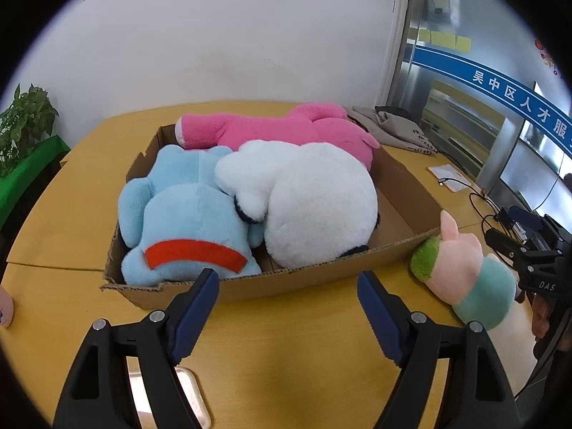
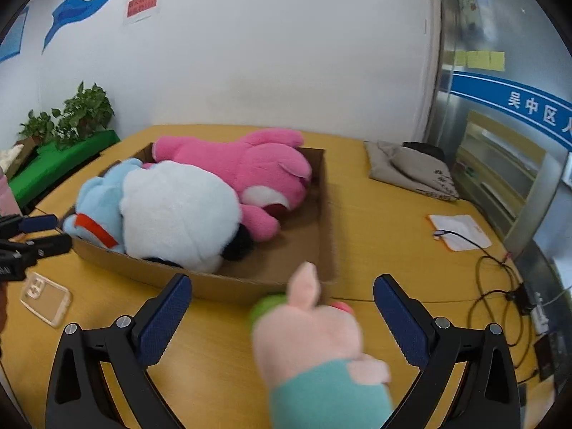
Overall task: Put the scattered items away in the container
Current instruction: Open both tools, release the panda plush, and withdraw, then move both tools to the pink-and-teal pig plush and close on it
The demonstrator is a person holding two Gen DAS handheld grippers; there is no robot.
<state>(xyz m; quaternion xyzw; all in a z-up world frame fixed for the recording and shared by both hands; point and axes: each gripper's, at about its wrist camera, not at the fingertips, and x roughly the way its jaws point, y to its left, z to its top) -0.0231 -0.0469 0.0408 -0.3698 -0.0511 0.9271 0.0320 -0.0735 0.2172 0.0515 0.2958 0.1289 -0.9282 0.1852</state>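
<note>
Left claw is wide open, nothing between its blue pads, hovering over the yellow bench just in front of the cardboard box.

In the box: blue plush with a red collar at the near left, white plush beside it and touching it, pink plush lying along the far wall.

Right claw also stands wide. The small pig plush in a teal top sits between its fingers, outside the box near its front right corner. The pads don't press on it in the right wrist view. Can't tell whether it lies on the bench or hangs in the air.

Clear phone case lies on the bench left of the box.
</note>
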